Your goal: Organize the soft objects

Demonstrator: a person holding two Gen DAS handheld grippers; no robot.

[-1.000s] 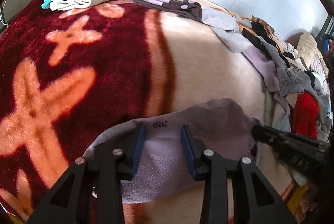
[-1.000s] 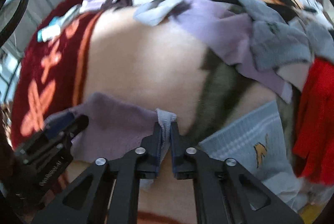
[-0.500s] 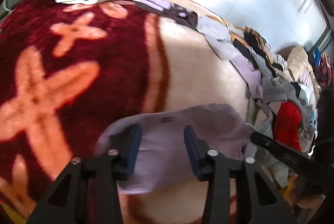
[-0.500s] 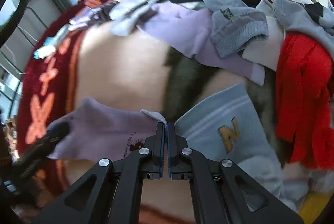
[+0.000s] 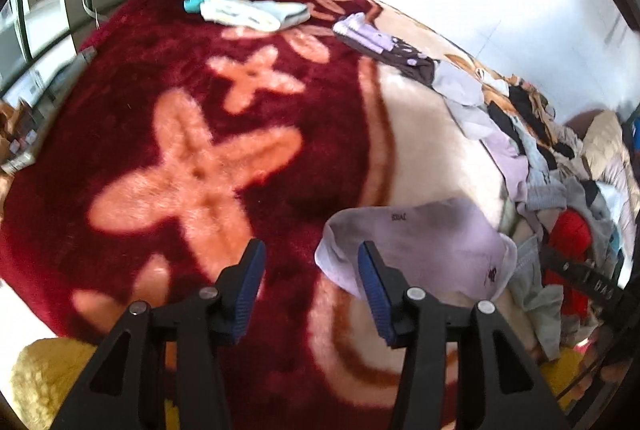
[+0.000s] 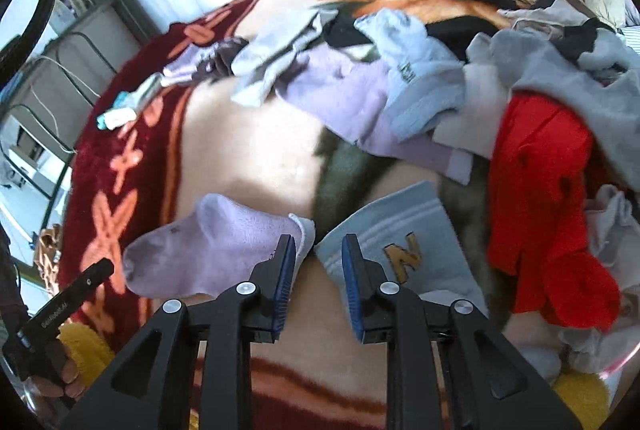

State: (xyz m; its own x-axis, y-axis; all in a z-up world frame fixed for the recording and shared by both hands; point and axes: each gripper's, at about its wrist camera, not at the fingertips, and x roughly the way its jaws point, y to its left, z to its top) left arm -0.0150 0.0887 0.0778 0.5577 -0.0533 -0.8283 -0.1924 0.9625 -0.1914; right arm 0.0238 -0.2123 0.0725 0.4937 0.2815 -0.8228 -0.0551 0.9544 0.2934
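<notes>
A lilac ankle sock [image 5: 432,246] lies flat on the plush blanket [image 5: 200,133], also seen as the lilac sock [image 6: 216,246] in the right wrist view. My left gripper [image 5: 310,270] is open above the blanket, its right finger over the sock's toe end. My right gripper [image 6: 318,262] is open just off the sock's cuff, with nothing between its fingers. A light blue sock with a yellow "N" [image 6: 400,246] lies right of that cuff. A heap of mixed socks and clothes [image 6: 500,77] fills the right side.
Paired socks lie at the blanket's far end: a white and teal pair [image 5: 248,11] and a purple and brown pair [image 5: 384,45]. A red garment [image 6: 544,181] sits in the heap. Metal racks [image 6: 48,77] stand beyond the bed. A yellow plush item [image 5: 44,378] lies at the near edge.
My right gripper has opened and let go of the lilac sock's cuff. My left gripper has shifted left and back, off the sock, which now lies flat.
</notes>
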